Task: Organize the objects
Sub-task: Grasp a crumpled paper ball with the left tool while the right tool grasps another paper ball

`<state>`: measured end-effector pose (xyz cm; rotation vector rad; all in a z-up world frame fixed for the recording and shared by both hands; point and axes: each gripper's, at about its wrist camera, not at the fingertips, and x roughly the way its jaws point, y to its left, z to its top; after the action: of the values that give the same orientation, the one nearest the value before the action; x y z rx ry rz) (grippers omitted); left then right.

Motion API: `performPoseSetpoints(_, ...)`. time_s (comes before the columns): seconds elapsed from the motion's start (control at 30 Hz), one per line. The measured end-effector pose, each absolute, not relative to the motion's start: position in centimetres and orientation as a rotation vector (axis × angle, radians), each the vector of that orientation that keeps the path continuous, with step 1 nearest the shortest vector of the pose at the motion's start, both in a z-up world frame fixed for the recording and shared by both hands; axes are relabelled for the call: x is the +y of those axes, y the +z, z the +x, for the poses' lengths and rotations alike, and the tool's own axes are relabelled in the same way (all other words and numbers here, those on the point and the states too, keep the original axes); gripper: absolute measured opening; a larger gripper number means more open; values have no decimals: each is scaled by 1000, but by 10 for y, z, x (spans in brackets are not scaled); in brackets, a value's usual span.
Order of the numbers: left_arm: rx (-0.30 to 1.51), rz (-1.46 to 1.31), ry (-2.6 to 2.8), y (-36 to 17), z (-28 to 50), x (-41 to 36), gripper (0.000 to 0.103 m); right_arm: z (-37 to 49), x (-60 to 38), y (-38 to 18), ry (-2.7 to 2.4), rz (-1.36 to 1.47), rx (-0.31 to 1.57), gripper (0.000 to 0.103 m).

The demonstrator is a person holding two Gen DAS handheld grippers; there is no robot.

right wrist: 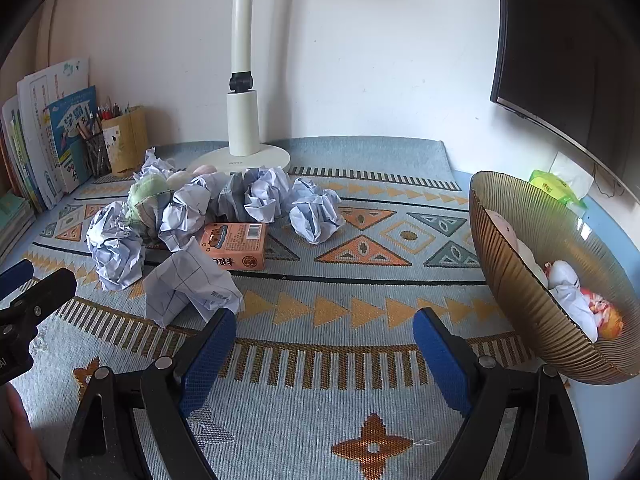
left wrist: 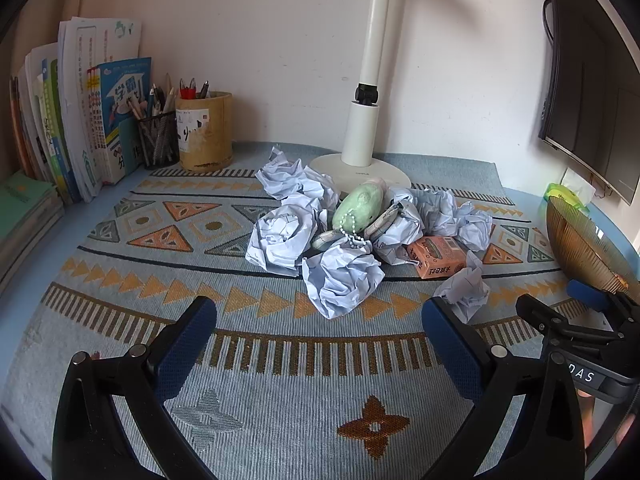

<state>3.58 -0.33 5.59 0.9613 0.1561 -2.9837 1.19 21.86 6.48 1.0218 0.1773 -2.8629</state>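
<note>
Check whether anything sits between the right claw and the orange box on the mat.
Partly. A crumpled paper ball lies just ahead of the right claw, by its left finger, overlapping the near left corner of the orange box. The rest of the box faces bare woven mat. The right claw is open and empty.

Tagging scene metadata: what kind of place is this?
Most likely a home study desk against a wall. Upright workbooks and textbooks line the left edge beside a bamboo pen holder full of pens, a white desk lamp stands at the back, and a dark monitor is mounted at right.
</note>
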Motion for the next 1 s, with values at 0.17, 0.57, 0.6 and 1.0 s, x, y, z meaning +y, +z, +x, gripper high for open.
performPoseSetpoints(0.17,285,1108,-3017,53,21,-12,102,12,217,64,-2803,1025,169,89)
performPoseSetpoints(0.57,436,1454,-2927,27,-56,-7,88,-29,159,57,-2456,1218,138,89)
performPoseSetpoints(0.6,421,1452,-2925,27,-58,-5,85,-35,158,52,-2436,1246,111,89)
performPoseSetpoints(1.0,463,1441,-2996,29,-40,-5,46,-21,169,55,-2508,1155,75,58)
